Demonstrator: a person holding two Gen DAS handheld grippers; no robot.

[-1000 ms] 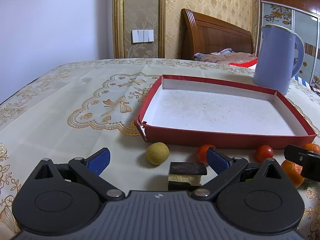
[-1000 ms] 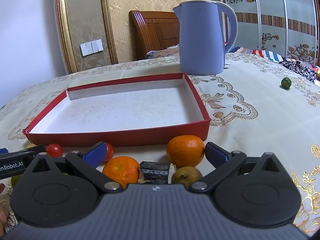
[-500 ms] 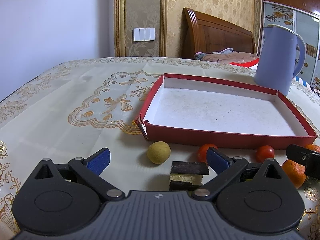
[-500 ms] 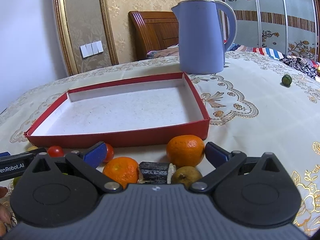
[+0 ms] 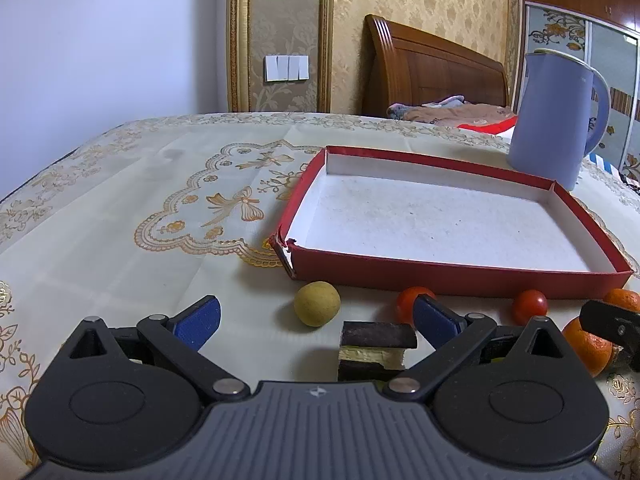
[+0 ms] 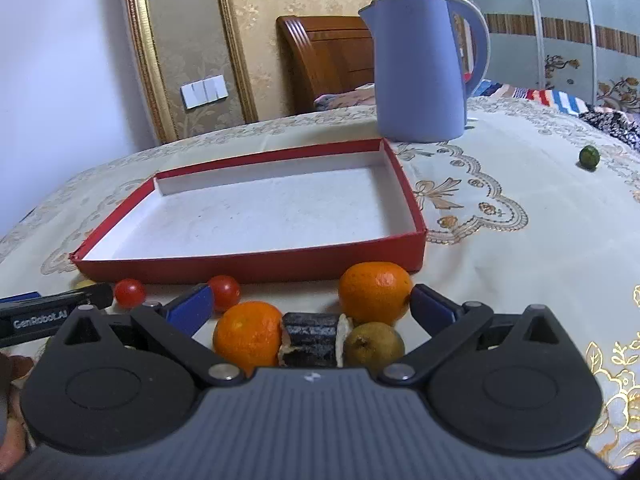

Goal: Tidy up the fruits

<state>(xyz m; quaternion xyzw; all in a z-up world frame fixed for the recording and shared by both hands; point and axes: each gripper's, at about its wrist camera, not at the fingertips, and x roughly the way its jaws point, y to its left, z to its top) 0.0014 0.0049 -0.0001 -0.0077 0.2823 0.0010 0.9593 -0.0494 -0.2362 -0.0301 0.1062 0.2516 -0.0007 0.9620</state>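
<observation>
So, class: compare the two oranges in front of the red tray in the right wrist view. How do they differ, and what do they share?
The far orange sits nearer the red tray and touches the right gripper's right fingertip; the near orange lies left, against a dark layered block. The near orange is partly hidden by the gripper body; the far one shows almost whole. Both are round, orange and outside the tray.
</observation>
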